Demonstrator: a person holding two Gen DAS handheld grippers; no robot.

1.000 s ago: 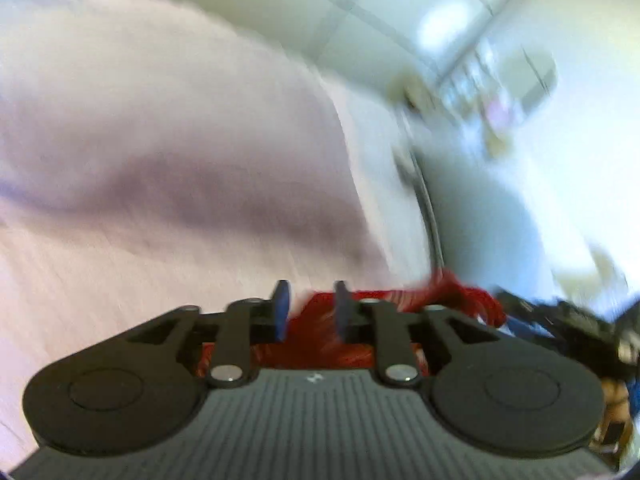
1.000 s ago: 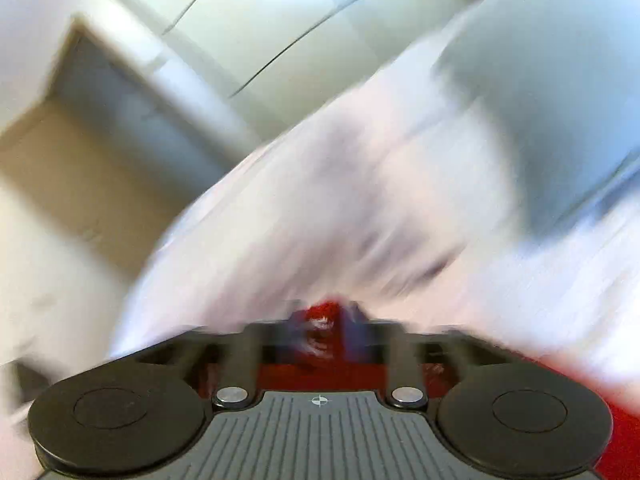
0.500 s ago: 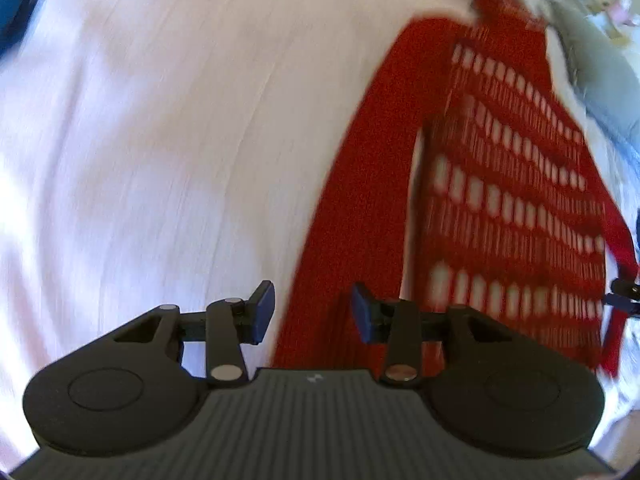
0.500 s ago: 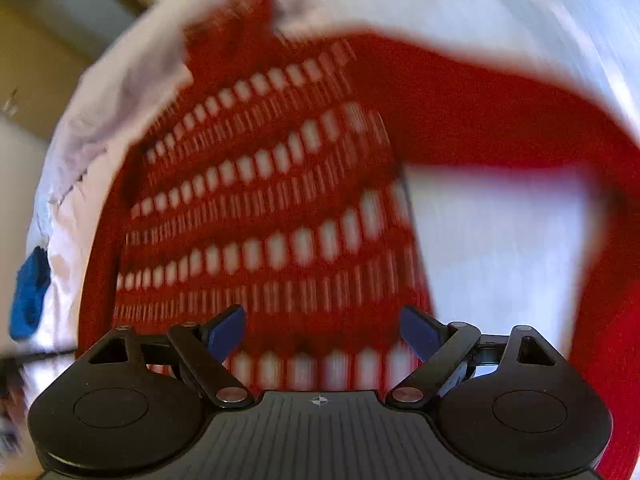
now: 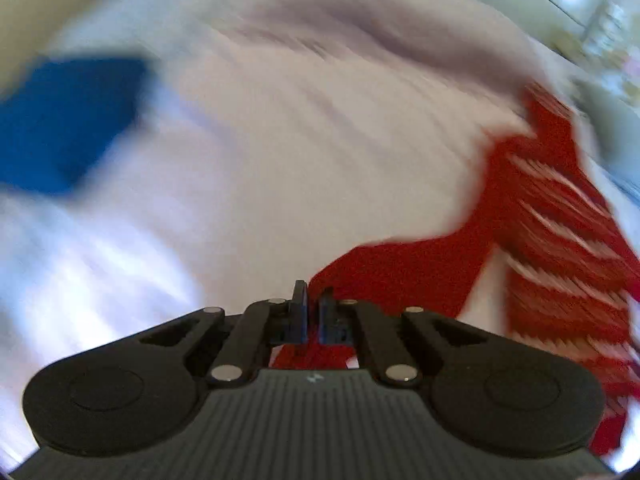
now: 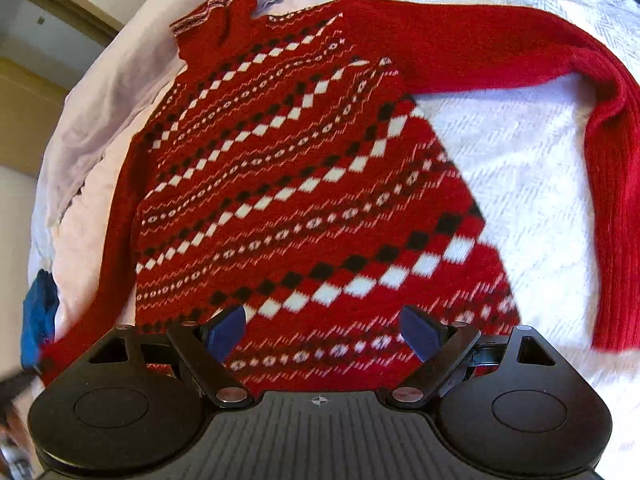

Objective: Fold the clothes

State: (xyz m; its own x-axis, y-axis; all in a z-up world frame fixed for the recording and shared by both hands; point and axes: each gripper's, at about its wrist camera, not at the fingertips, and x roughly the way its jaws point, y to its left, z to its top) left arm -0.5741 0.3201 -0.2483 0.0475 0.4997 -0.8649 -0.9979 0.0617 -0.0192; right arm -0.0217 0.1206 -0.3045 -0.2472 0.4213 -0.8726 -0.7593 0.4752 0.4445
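A red knitted sweater (image 6: 304, 184) with white and black diamond bands lies flat, face up, on the white bed cover (image 6: 520, 184), collar at the far end. Its right sleeve (image 6: 612, 200) runs outward, then bends back towards me. My right gripper (image 6: 322, 330) hovers open over the hem with nothing between its blue pads. The left wrist view is blurred. There my left gripper (image 5: 314, 308) is shut on the cuff end of the other red sleeve (image 5: 400, 268), and the patterned body (image 5: 568, 264) lies to the right.
A blue garment (image 5: 68, 124) lies on the pale sheet (image 5: 280, 140) to the left; the right wrist view shows this blue garment (image 6: 38, 320) beside the sweater's left sleeve. A lilac sheet (image 6: 100, 112) is bunched along the bed's far left edge. Walls and a door lie beyond.
A second ago both grippers held red fabric aloft. Half a second ago both were open over the laid-out sweater. Now the left has shut on the left sleeve; the right stays open.
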